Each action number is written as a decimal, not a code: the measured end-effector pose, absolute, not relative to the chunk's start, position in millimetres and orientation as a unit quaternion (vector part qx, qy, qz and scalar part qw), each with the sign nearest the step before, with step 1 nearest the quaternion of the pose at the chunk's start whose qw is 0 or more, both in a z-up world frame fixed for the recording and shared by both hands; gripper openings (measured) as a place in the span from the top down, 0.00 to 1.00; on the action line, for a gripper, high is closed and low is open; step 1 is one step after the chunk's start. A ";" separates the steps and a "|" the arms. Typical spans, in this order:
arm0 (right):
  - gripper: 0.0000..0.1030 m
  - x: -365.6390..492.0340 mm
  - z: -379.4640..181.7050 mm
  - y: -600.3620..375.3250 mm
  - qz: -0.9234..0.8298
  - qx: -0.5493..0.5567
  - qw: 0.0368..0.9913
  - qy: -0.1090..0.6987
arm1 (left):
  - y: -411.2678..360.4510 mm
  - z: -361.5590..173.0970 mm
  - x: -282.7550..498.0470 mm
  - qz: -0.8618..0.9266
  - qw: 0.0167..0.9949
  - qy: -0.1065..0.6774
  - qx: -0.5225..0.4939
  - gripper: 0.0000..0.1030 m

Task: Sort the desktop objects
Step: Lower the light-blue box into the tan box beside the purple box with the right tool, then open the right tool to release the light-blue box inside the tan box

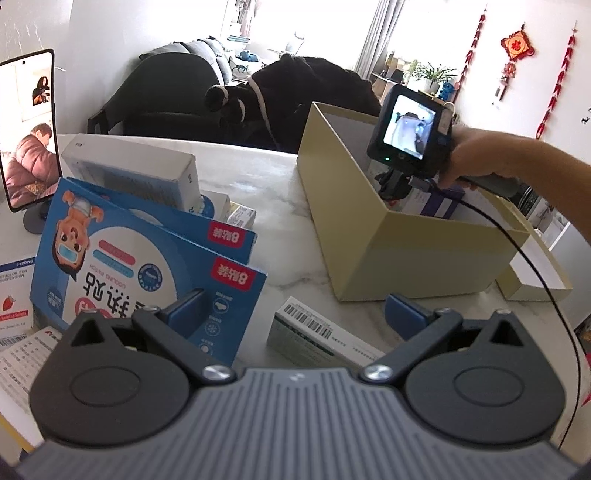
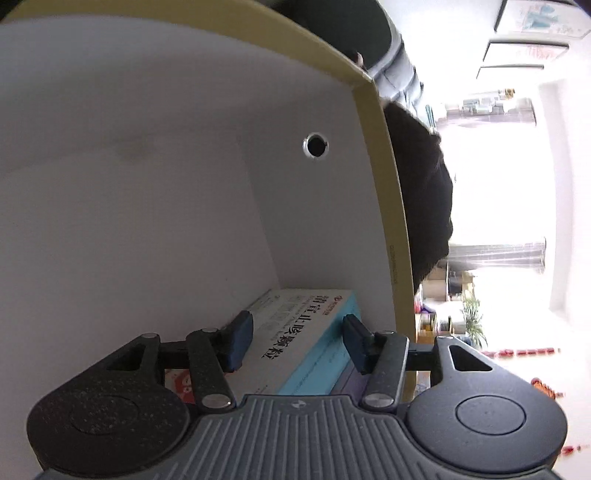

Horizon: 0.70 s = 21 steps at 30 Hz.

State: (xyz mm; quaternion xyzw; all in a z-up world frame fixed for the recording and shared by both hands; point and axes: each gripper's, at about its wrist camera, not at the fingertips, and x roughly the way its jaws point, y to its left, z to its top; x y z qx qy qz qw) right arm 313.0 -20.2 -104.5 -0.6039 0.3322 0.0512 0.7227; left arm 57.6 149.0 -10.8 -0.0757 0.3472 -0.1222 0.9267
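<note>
Right wrist: claw (image 2: pixel 298 341) inside bin (image 2: pixel 388 206), part open, straddling carton (image 2: pixel 295 343), pads apparently clear. Light, stiff card; best pinched across narrow sides.

A: What is seen beyond the tongs?
B: White walls (image 1: pixel 535 22); red hanging ornaments (image 1: pixel 518 46) ahead and right. A grey sofa (image 1: pixel 207 55) and dark-draped chairs (image 1: pixel 295 96) are placed straight ahead.
A: Light?
B: Strong daylight is admitted by a curtained window (image 1: pixel 332 26); potted plants (image 1: pixel 432 75) are set beside it.
</note>
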 end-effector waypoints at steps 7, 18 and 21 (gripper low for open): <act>0.45 321.2 -108.7 -23.7 0.050 -0.619 0.706 0.341 | 150.6 -11.7 57.4 -0.123 0.926 0.350 -0.073 0.00; 0.43 306.0 -42.8 -45.6 0.160 -0.522 0.746 0.382 | 150.3 -10.4 54.8 -0.127 0.927 0.344 -0.079 0.00; 0.42 297.8 -17.9 -40.4 0.183 -0.453 0.774 0.402 | 148.2 -6.8 52.3 -0.128 0.929 0.339 -0.077 0.00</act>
